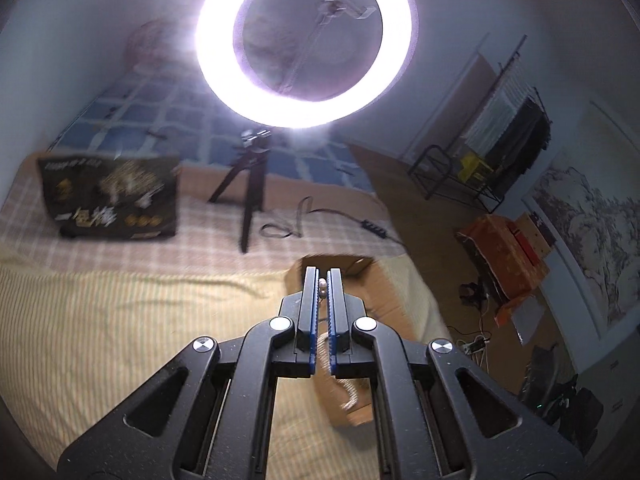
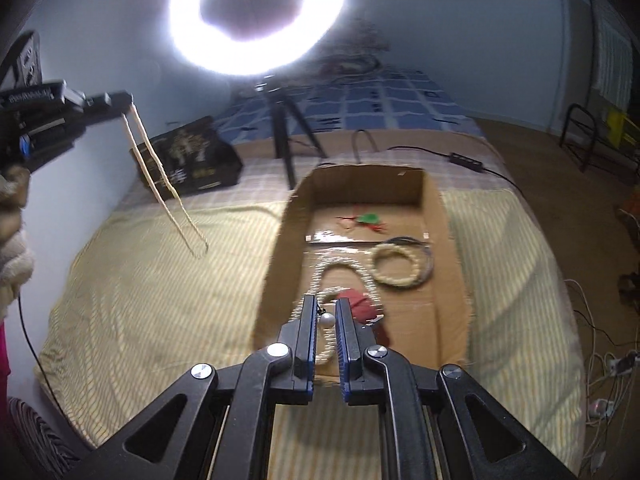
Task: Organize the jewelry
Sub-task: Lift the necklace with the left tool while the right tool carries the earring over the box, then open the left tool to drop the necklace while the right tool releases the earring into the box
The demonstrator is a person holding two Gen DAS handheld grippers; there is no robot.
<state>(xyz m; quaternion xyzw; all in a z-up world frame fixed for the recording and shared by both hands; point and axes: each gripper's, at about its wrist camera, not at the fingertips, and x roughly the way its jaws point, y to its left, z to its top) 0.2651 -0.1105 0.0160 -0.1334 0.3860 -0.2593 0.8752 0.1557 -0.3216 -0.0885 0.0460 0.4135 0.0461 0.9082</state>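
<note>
A bedroom: a bed (image 2: 132, 280) under a yellow striped cover, with a ring light (image 2: 256, 16) on a tripod (image 2: 288, 136) glaring at its far end and a dark printed box (image 2: 192, 158) near the wall.

The right gripper (image 2: 327, 320) has its jaws nearly together, clamped on a small pearl-like bead (image 2: 328, 320) that seems to belong to a pale strand running down out of sight between the fingers. Just beyond and below it lies an open cardboard box (image 2: 434, 216) on the bed, holding a coiled beaded necklace (image 2: 396, 266), a looped pale strand (image 2: 344, 270), a red cloth (image 2: 360, 304) and a small green and red piece (image 2: 368, 218).

The left gripper (image 1: 322, 284) is shut on a bead too, with a pale strand (image 1: 348, 392) hanging blurred beneath it. From the right wrist view the same gripper shows up at the left, raised well above the bed, a long necklace (image 2: 168, 184) dangling from its tip in a narrow loop clear of the cover.

The step in hand looks like lifting pieces out of the box to sort them. Each hand carries a strand, so the next move probably calls for carrying them clear of the box and laying each down on open cover, well apart, lowering slowly so the loops settle without tangling or snagging the box rim.
</note>
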